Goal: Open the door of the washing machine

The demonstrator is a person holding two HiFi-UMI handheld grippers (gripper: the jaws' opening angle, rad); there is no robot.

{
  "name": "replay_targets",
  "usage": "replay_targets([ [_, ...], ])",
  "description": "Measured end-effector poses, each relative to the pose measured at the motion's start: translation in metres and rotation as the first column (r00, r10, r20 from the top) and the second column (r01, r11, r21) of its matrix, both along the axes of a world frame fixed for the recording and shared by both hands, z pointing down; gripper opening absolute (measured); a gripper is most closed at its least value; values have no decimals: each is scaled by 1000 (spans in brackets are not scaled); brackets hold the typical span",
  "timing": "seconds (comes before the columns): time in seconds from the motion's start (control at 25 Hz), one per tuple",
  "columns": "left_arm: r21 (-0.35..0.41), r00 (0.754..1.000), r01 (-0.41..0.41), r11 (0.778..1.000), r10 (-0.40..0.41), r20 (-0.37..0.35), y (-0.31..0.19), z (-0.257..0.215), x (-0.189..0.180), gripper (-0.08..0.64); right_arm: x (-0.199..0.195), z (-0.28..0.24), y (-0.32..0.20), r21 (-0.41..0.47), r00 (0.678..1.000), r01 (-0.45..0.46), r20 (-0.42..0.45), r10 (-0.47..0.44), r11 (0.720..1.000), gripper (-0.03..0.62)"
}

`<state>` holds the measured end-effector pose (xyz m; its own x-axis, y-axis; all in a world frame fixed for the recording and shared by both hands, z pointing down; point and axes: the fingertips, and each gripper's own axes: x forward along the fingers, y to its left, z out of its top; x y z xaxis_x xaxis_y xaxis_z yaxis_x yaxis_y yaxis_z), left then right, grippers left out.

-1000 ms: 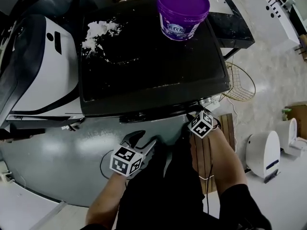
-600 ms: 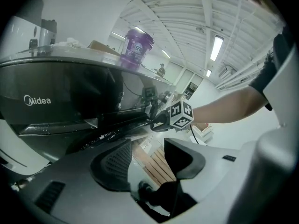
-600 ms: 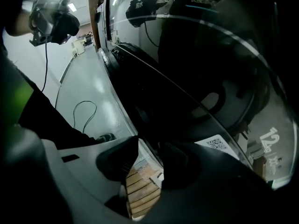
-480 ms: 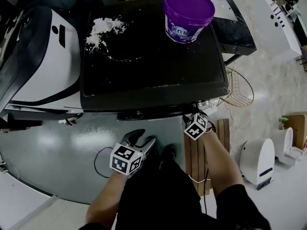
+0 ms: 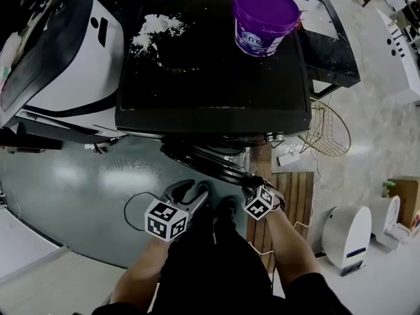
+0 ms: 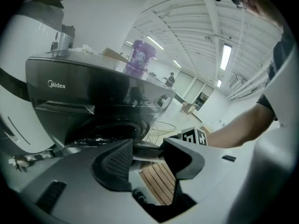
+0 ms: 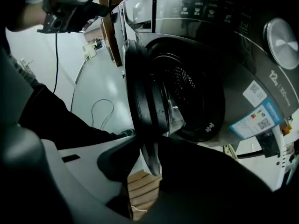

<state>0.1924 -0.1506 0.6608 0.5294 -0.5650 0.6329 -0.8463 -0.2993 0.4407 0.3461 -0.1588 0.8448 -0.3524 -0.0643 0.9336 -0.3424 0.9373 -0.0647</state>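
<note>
The dark washing machine [image 5: 210, 77] stands ahead of me, seen from above. Its round door [image 5: 210, 159] hangs partly open from the front. My right gripper [image 5: 248, 188] is at the door's free edge. In the right gripper view the door [image 7: 145, 97] rim sits between the jaws of the right gripper [image 7: 149, 148], which are closing on it, and the drum opening [image 7: 191, 97] shows behind. My left gripper [image 5: 193, 190] hovers over the floor left of the door, open and empty. In the left gripper view nothing is between the jaws of the left gripper [image 6: 147, 148].
A purple bucket [image 5: 266, 20] and spilled white powder [image 5: 154, 28] lie on the machine's top. A white appliance [image 5: 65, 64] stands to its left. A wire basket [image 5: 328, 130], wooden slats [image 5: 295, 189] and a white unit [image 5: 348, 231] sit to the right. A cable [image 5: 134, 205] loops on the floor.
The door has swung out from the machine's front. My right gripper has drawn back toward me along with the door's edge. The left gripper has shifted only a little.
</note>
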Motion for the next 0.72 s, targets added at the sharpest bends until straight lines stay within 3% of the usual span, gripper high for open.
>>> replay_targets([
  [0.28,-5,1000,28,1000,-28,11,20,-5,17,221,-5,4,49,-80,999,-35,24,37,996,137],
  [0.4,-3,999,43,999,-43,20,30,-12,25,221,-8,-2,62,-101,999,-4,49,9,995,106],
  [0.72,4,995,91,996,-91,27,54,-40,22,218,-18,-25,120,-240,995,57,92,-35,969,124],
])
